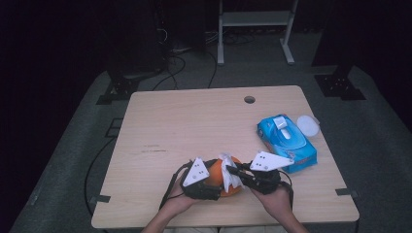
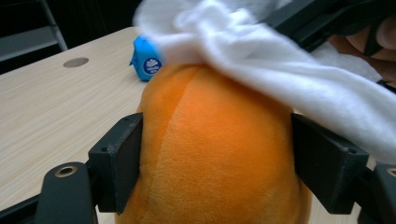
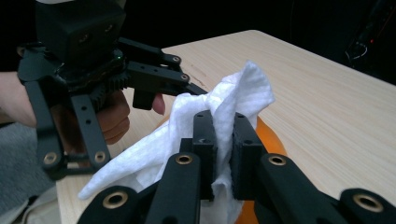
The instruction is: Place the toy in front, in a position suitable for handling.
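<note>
From up high, the left gripper [image 1: 210, 180] sits around the orange plush toy [image 1: 217, 174] near the table's [image 1: 194, 121] front edge, and the right gripper [image 1: 233, 171] comes in from the other side with a white wipe [image 1: 228, 175] draped over the toy's top; the risk here, I'd say, is the toy sliding out toward the person if the wiping pull gets stronger than the hold on it. The blue wipe pack [image 1: 287, 137] lies beyond and off to the right gripper's outer side, well apart. Both hands come up from the near edge, forearms angled in toward each other, grippers roughly level. Over to the left gripper view: jaws spread wide with the plush toy [image 2: 219, 154] filling the gap between them, each pad right at the plush, though whether they press or only rest there I can't tell; a soft body like this could squirm free or roll. The wipe [image 2: 280, 70] hangs over the toy's far upper side. Now the right gripper view: jaws pressed together, pinching a fold of the wipe [image 3: 219, 112] just above the toy [image 3: 268, 140]; a thin pinch like that could tear or slip if tugged hard. The left gripper [image 3: 84, 93] stands across to the upper left, hand wrapped behind it
</note>
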